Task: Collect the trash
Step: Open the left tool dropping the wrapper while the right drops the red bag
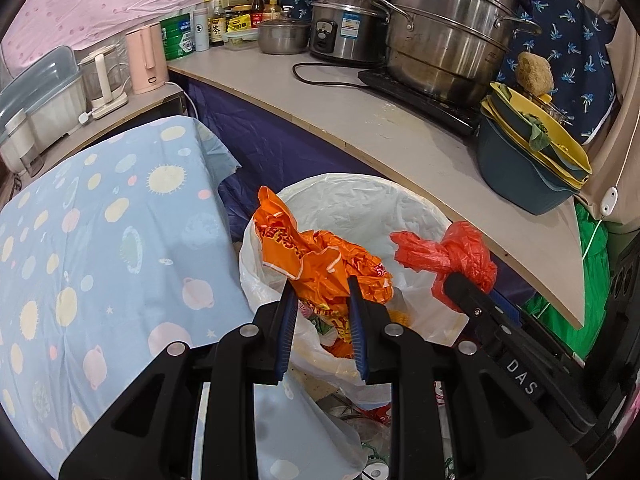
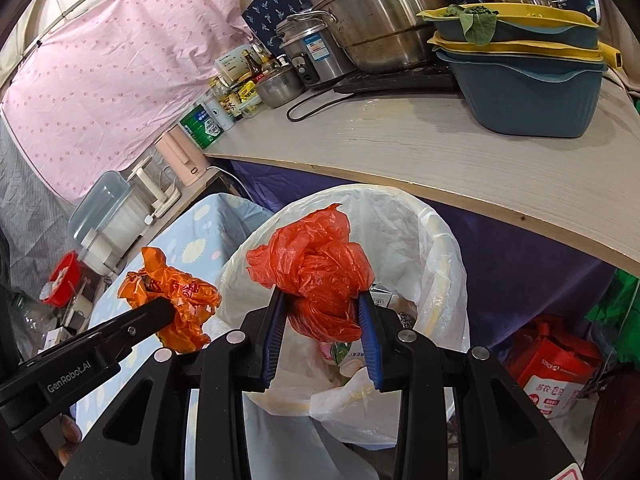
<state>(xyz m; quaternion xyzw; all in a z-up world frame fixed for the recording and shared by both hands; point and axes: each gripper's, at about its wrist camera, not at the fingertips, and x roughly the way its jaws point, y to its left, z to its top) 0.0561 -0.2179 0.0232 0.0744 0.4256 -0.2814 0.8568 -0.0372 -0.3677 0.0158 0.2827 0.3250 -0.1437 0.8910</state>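
My left gripper (image 1: 322,286) is shut on a crumpled orange plastic bag (image 1: 320,260) and holds it over the mouth of a bin lined with a white bag (image 1: 360,204). My right gripper (image 2: 322,298) is shut on a crumpled red plastic bag (image 2: 316,264), also above the white-lined bin (image 2: 436,248). The red bag (image 1: 452,254) and the right gripper show at the right in the left wrist view. The orange bag (image 2: 176,296) and the left gripper show at the left in the right wrist view. Trash lies inside the bin.
A wooden counter (image 1: 400,128) runs just behind the bin, with steel pots (image 1: 444,36), a rice cooker (image 1: 344,24), a blue and yellow basin stack (image 1: 528,160) and bottles. A blue patterned cloth (image 1: 100,260) covers a surface to the left. A red carton (image 2: 556,372) stands on the floor at right.
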